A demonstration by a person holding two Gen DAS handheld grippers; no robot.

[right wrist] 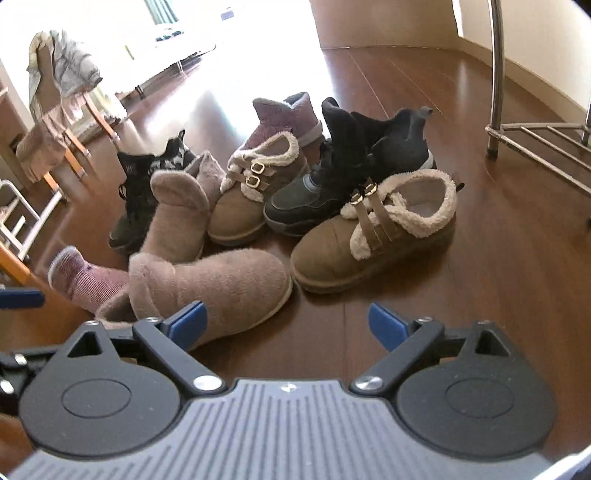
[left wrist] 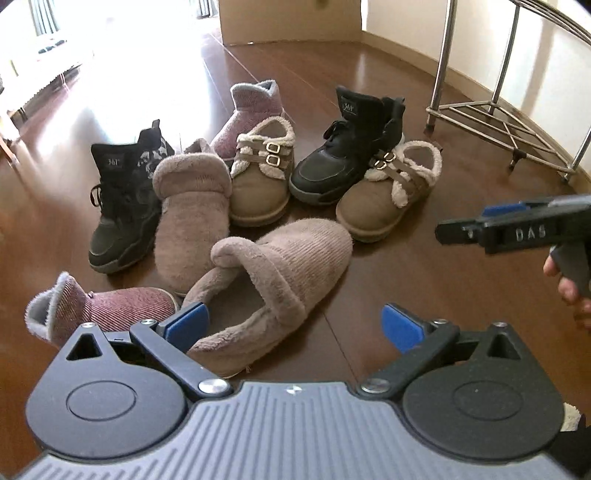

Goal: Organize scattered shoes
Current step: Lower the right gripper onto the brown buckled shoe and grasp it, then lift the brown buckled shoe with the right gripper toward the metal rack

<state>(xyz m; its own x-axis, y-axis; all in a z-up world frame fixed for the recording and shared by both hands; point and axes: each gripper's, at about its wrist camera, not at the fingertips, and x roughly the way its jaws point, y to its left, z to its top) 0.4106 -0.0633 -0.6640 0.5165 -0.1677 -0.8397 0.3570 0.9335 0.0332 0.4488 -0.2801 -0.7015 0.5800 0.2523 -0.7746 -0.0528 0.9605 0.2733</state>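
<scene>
Several shoes lie scattered on the wooden floor. A beige plush slipper (left wrist: 273, 280) (right wrist: 218, 288) lies nearest, its mate (left wrist: 188, 218) (right wrist: 177, 221) behind it. Two brown fleece-trimmed shoes (left wrist: 258, 177) (left wrist: 388, 192) (right wrist: 373, 236), two black high-top sneakers (left wrist: 125, 199) (left wrist: 351, 147) (right wrist: 332, 177) and two maroon slippers (left wrist: 99, 310) (left wrist: 251, 114) lie around them. My left gripper (left wrist: 295, 326) is open and empty, just above the near slipper. My right gripper (right wrist: 288, 325) is open and empty, in front of the pile; it also shows in the left wrist view (left wrist: 517, 229).
A metal shoe rack (left wrist: 498, 122) (right wrist: 535, 144) stands at the right by the wall. A cardboard box (left wrist: 288, 18) stands at the back. A chair draped with clothes (right wrist: 59, 103) and a white frame (right wrist: 18, 218) stand at the left.
</scene>
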